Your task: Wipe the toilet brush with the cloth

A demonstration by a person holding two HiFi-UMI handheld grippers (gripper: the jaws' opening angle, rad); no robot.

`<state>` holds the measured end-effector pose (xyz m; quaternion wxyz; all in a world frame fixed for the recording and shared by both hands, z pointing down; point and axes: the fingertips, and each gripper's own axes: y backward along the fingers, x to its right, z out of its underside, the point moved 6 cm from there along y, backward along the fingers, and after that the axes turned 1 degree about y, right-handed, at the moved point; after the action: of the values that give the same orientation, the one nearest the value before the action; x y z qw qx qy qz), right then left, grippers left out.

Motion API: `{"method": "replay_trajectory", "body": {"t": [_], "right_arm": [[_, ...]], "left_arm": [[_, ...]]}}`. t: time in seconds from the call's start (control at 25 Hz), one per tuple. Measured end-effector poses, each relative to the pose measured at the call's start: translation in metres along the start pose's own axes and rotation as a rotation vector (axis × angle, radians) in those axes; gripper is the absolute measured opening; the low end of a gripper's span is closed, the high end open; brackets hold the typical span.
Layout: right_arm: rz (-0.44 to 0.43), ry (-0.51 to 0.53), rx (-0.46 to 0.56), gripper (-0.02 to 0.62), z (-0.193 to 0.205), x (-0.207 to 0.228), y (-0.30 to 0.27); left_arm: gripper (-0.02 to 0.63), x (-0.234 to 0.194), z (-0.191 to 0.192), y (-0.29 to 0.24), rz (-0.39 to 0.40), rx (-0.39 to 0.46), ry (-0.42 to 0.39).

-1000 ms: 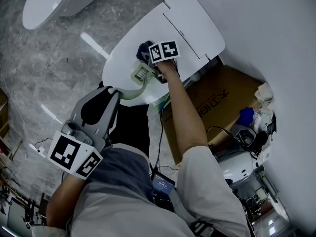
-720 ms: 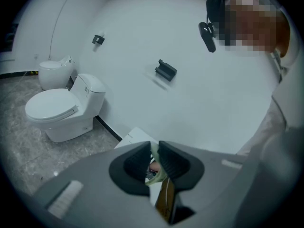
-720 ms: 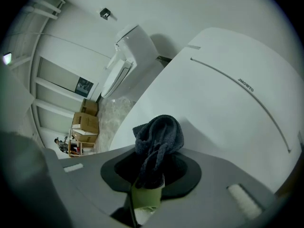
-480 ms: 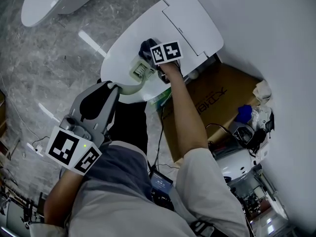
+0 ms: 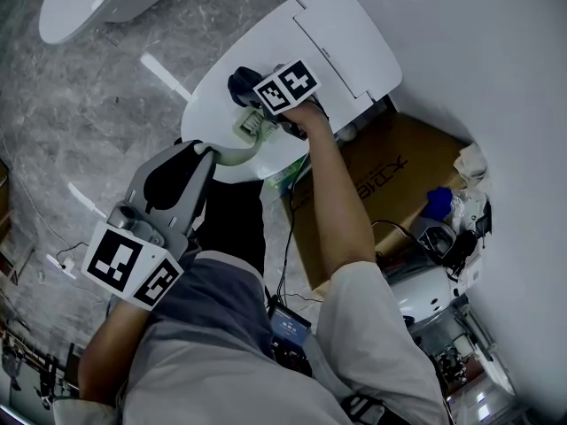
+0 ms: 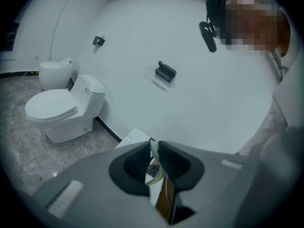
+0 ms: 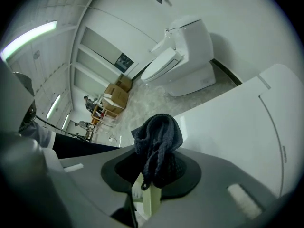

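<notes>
The pale green toilet brush [image 5: 249, 131] lies over the closed white toilet lid [image 5: 345, 34]. Its curved handle runs back into my left gripper [image 5: 205, 154], which is shut on it. In the left gripper view the thin handle [image 6: 156, 174] shows pinched between the dark pads of the left gripper [image 6: 153, 152]. My right gripper [image 5: 255, 103] is shut on a dark blue cloth [image 5: 239, 83] and holds it just above the brush head. In the right gripper view the bunched cloth [image 7: 159, 139] hangs from the right gripper [image 7: 156, 169], and the pale brush head [image 7: 147, 196] sits right under it.
A second white toilet [image 5: 89, 7] stands at the top left on the grey marble floor. A cardboard box [image 5: 390, 175] lies right of the near toilet, with cables and devices [image 5: 443, 246] beyond it. The white wall [image 5: 496, 78] runs along the right.
My right gripper has shifted left and a little up with the cloth, across the brush head. The left gripper and the brush handle have stayed nearly still.
</notes>
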<state>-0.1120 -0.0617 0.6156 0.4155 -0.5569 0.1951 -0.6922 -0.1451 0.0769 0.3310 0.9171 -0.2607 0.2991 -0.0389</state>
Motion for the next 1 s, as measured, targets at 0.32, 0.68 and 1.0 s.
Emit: {"method": "replay_trajectory", "body": {"t": [0.32, 0.68, 1.0], "right_arm": [[-0.094, 0.204, -0.152, 0.094, -0.006, -0.039, -0.023], [-0.110, 0.307, -0.192, 0.094, -0.003, -0.054, -0.026], [0.026, 0.030, -0.044, 0.095, 0.001, -0.008, -0.021]], "left_arm": [[0.000, 0.000, 0.001, 0.000, -0.002, 0.007, 0.000], [0.000, 0.001, 0.002, 0.001, -0.004, 0.003, -0.004], [0.000, 0.002, 0.003, 0.001, -0.005, -0.007, -0.023]]}}
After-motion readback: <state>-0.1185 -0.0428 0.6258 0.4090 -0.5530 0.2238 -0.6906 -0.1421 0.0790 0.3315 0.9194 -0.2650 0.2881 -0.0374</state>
